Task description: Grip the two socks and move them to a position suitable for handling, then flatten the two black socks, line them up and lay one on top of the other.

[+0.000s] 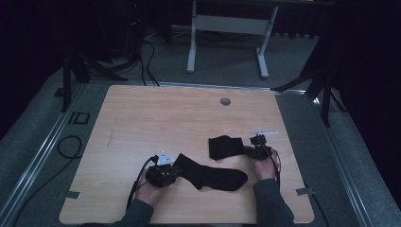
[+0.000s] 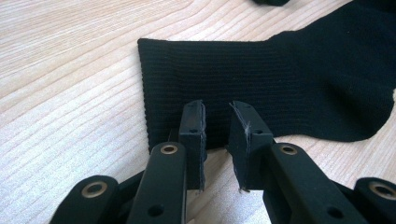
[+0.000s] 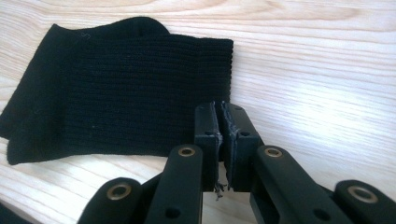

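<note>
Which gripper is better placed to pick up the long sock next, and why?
The left gripper. Its open jaws are at the cuff of the long sock, while the right gripper is shut beside the folded sock.

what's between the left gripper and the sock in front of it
Nothing visible. The left gripper is open, its fingers poised right at the cuff edge of the long black sock, with only bare wooden table around it.
</note>
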A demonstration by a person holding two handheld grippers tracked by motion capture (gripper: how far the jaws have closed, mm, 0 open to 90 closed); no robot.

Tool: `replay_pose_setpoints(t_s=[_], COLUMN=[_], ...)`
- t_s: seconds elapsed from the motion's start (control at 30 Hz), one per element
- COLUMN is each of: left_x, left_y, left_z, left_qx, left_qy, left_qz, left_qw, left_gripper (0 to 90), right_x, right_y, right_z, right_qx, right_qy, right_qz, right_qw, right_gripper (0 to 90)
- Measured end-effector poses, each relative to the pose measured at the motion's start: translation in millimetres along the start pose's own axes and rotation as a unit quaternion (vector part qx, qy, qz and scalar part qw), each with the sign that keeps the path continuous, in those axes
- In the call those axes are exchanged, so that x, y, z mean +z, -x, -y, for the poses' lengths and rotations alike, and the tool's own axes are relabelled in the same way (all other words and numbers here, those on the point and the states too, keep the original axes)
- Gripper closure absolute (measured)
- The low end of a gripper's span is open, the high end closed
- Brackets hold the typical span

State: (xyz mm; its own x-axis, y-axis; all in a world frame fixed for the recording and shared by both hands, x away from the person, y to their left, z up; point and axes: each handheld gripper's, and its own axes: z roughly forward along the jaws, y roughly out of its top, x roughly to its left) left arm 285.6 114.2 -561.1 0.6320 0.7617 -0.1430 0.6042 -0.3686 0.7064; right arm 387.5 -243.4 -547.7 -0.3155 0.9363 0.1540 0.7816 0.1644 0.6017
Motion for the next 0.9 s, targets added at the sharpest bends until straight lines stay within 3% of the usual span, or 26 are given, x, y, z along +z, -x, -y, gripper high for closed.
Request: replay_pose_setpoints(t_s=[0.3, 0.43, 0.67, 0.9], left_x=[0.0, 0.1, 0.3, 0.3], left_y=[0.6, 0.4, 1.4, 1.7], left_z=[-0.1, -0.2, -0.2, -0.4], left_qx=[0.002, 0.002, 0.002, 0.003], left_qy=[-0.001, -0.001, 0.0, 0.0], left_qz=[-0.002, -0.001, -0.004, -0.005], left_qw=[1.0, 1.0, 1.0, 1.0], left_gripper=[75.9, 75.9, 75.7, 75.4], right_x=[-6.1, -14.9, -41.4, -57.2], right_y=[7.4, 7.5, -3.0, -24.3], right_z=[4.5, 3.2, -7.1, -19.7], right_qx=[0.006, 0.004, -0.021, -0.049], right_qy=[0.003, 0.016, 0.059, 0.091], right_qz=[0.012, 0.01, -0.002, -0.021], right_qw=[0.9999, 0.9998, 0.998, 0.9944], right_gripper=[86.6, 86.8, 86.8, 86.7])
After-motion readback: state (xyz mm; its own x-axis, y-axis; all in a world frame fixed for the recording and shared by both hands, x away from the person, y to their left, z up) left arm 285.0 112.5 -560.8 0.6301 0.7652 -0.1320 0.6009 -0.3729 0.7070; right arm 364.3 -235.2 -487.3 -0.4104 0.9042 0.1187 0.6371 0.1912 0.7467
